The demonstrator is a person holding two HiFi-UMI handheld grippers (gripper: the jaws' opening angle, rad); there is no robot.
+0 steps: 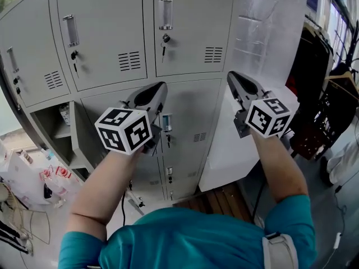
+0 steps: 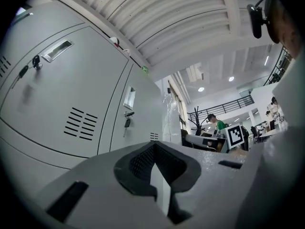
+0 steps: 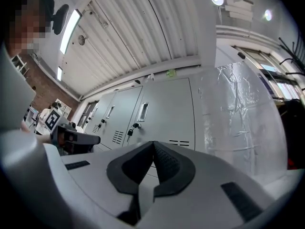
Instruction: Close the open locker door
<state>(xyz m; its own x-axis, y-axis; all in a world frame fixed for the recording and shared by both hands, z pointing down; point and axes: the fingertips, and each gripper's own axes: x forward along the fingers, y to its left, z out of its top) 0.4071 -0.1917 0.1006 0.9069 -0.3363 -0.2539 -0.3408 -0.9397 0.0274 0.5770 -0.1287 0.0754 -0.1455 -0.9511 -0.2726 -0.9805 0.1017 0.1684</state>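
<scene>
A bank of grey lockers [image 1: 112,32] fills the head view. One lower-left compartment [image 1: 53,132] stands open, its door [image 1: 84,136] swung out toward me and seen nearly edge-on. My left gripper [image 1: 161,86] is shut and empty, held in front of the closed lower doors just right of the open door, not touching it. My right gripper [image 1: 231,75] is also shut and empty, further right, near the bank's right edge. The left gripper view shows shut jaws [image 2: 153,145] aimed up at closed upper doors [image 2: 62,94]. The right gripper view shows shut jaws [image 3: 153,143] facing closed doors [image 3: 162,113].
A tall plastic-wrapped panel [image 1: 263,32] flanks the lockers on the right. Dark clothes hang on a rack [image 1: 317,94] at far right. Bags and clutter [image 1: 33,178] lie on the floor at left. A wooden board [image 1: 219,200] lies at the lockers' foot.
</scene>
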